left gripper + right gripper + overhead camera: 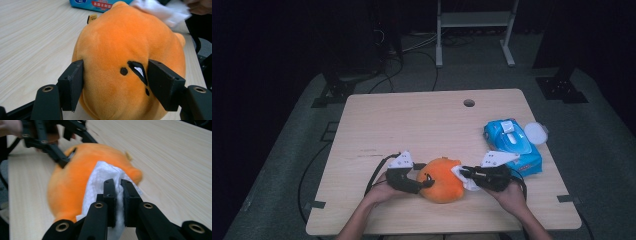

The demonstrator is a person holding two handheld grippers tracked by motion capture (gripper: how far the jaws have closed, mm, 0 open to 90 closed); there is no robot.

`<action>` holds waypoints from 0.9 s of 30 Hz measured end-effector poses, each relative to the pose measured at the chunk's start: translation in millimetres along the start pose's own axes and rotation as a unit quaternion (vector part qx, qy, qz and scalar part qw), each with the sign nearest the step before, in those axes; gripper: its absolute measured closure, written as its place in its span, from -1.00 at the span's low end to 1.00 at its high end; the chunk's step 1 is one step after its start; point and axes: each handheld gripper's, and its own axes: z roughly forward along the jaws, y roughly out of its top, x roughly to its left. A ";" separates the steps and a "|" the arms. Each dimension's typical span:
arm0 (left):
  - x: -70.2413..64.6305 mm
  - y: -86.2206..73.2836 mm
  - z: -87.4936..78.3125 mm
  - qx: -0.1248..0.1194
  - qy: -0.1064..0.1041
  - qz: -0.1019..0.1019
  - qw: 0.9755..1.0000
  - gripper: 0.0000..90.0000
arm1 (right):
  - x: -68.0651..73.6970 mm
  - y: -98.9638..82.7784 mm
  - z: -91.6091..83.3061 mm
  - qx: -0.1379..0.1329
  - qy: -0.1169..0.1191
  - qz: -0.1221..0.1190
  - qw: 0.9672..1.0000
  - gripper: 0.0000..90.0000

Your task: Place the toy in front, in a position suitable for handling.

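Note:
An orange plush toy (442, 179) with a small black face lies near the table's front edge. My left gripper (428, 183) is shut on the plush toy (125, 55) from its left, one jaw pressed into each side of the face. My right gripper (461, 172) is shut on a white wet wipe (102, 176), which rests against the plush toy (67, 182) on its right side. The wipe (464, 179) bunches between the toy and the right jaws, and it also peeks over the toy's far side (160, 10).
A blue pack of wet wipes (513, 145) lies right of the toy, its white lid (536, 133) off beside it near the right edge. The table (422, 120) has a cable hole (469, 103) at the back. Stands and cables sit on the floor beyond.

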 end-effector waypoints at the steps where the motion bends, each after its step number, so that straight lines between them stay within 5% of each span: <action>1: 0.2 0.2 0.2 0.001 0.000 0.000 1.000 -0.30 | -2.3 -1.2 0.0 0.002 0.000 0.005 1.000 0.83; 4: 0.3 0.5 1.0 0.002 0.005 -0.005 1.000 -0.33 | -0.6 -3.0 -1.1 0.002 0.004 0.008 1.000 0.83; 8: 0.7 -0.2 1.8 0.003 0.010 -0.013 1.000 -0.34 | 15.6 -1.2 -4.2 -0.006 0.042 -0.016 0.999 0.82; 11: -0.6 -0.2 1.1 0.002 0.008 -0.003 1.000 -0.32 | 14.6 2.2 0.3 -0.003 0.027 -0.020 0.999 0.82; 17: -1.6 -0.1 1.3 0.000 0.004 0.001 1.000 -0.33 | -6.9 -4.8 -2.1 0.010 -0.023 0.018 1.000 0.82; 24: -6.4 2.3 2.9 0.005 0.014 0.010 1.000 -0.34 | 4.5 -2.2 -2.6 0.001 -0.004 0.010 1.000 0.82; 27: -16.3 5.7 4.4 0.005 0.017 0.040 0.999 -0.32 | 7.8 5.3 -2.0 -0.013 0.000 0.006 1.000 0.82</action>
